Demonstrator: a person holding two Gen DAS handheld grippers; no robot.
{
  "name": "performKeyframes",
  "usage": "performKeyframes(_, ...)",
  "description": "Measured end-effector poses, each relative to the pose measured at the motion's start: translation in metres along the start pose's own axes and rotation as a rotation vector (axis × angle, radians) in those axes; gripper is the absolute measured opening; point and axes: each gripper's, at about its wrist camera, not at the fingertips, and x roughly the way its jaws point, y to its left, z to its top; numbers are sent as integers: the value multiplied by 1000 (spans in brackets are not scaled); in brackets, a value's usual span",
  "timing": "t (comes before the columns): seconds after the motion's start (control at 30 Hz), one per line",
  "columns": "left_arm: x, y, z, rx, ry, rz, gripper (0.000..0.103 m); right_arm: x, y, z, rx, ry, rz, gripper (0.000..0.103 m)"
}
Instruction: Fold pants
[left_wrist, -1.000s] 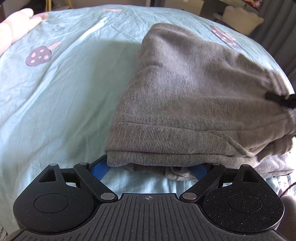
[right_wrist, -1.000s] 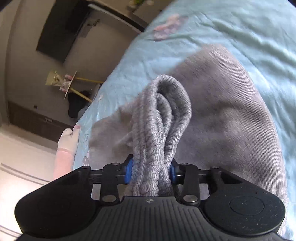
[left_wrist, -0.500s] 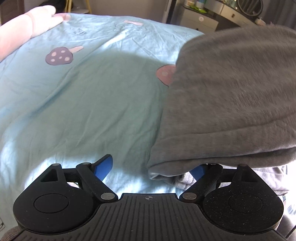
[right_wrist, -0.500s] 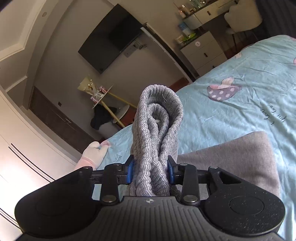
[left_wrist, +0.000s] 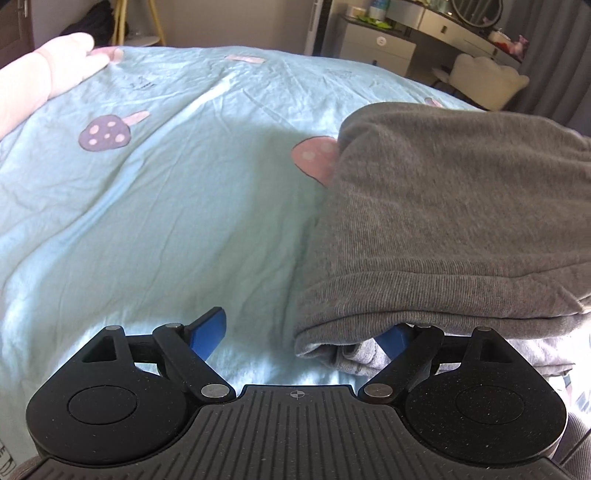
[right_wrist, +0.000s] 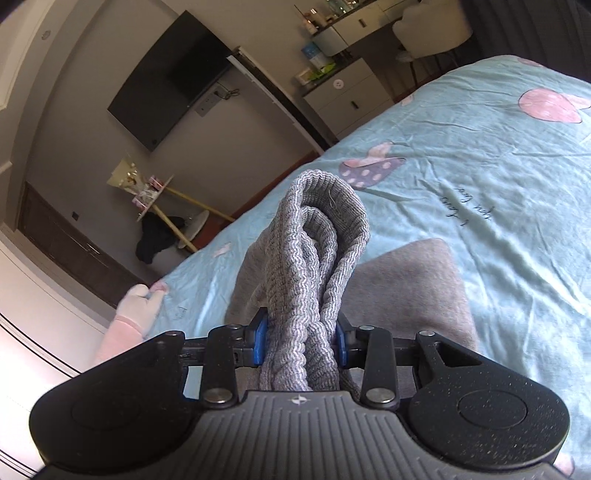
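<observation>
The grey pants (left_wrist: 443, 221) lie folded in layers on the right side of the light blue bedsheet (left_wrist: 166, 221). My left gripper (left_wrist: 306, 332) is open at the pile's near left corner; its right finger sits under the fabric edge and its left finger is out on the sheet. My right gripper (right_wrist: 299, 339) is shut on a thick bunch of the pants' ribbed edge (right_wrist: 317, 251), held up above the bed with the rest of the pants (right_wrist: 406, 291) hanging below.
A pink plush arm (left_wrist: 44, 70) lies at the bed's far left corner, also in the right wrist view (right_wrist: 129, 314). Beyond the bed stand a white dresser (left_wrist: 376, 48), a cream chair (left_wrist: 484, 77) and a wall TV (right_wrist: 170, 81).
My right gripper has lifted the bunched pants edge up off the bed. The pants pile has shifted to the right in the left wrist view, uncovering the left finger.
</observation>
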Motion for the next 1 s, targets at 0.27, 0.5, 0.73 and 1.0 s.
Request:
performKeyframes(0.27,3,-3,3,32,9,5,91,8,-18,-11,-14,25,-64,34)
performKeyframes(0.5,5,-3,4,44,12,-3,90,16,-32,-20,15,41,-91,34)
performKeyframes(0.73,-13,0,3,34,-31,-73,89,9,-32,-22,-91,-9,-311,53)
performKeyframes(1.0,-50,13,11,-47,-192,-193,97,4,-8,-39,-241,-26,-322,69)
